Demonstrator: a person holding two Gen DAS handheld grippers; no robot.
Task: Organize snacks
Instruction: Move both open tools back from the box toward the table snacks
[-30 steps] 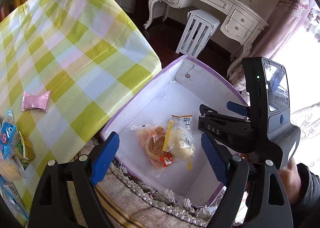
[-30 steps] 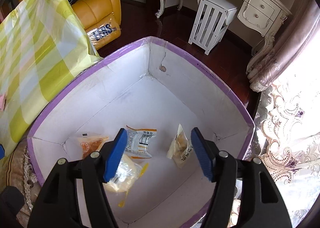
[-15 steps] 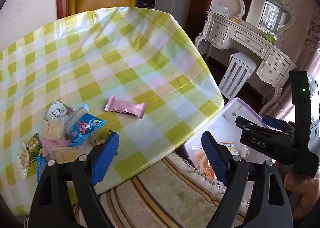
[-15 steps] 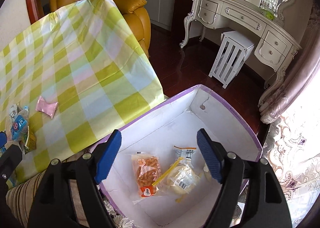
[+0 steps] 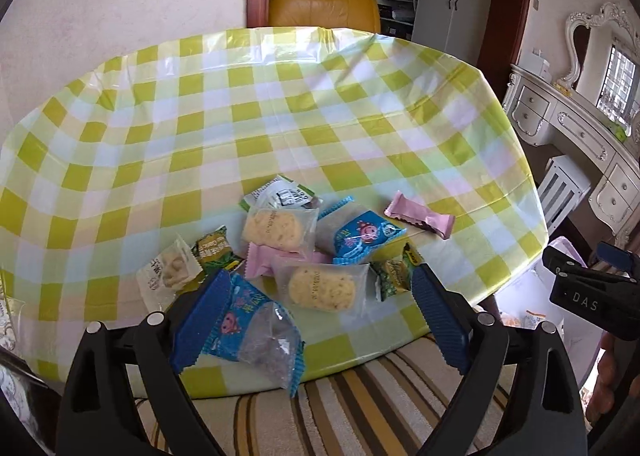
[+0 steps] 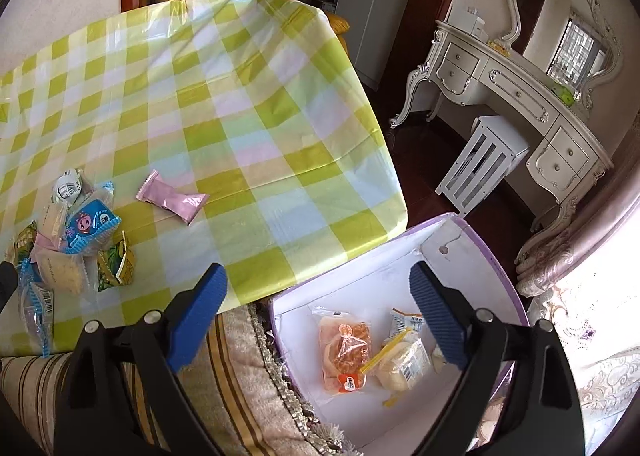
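Left gripper (image 5: 320,304) hovers wide open, empty, over the snack pile (image 5: 304,252) on the checked tablecloth (image 5: 280,116). Right gripper (image 6: 318,314), open and empty, hangs by the purple-rimmed box (image 6: 472,252). Next step, probably: close on one packet.

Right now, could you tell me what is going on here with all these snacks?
A person is sorting snacks from the checked table into the purple-rimmed box beside it. A few packets already lie in the box. The left gripper hangs open over the snack pile; the right gripper is open and empty.
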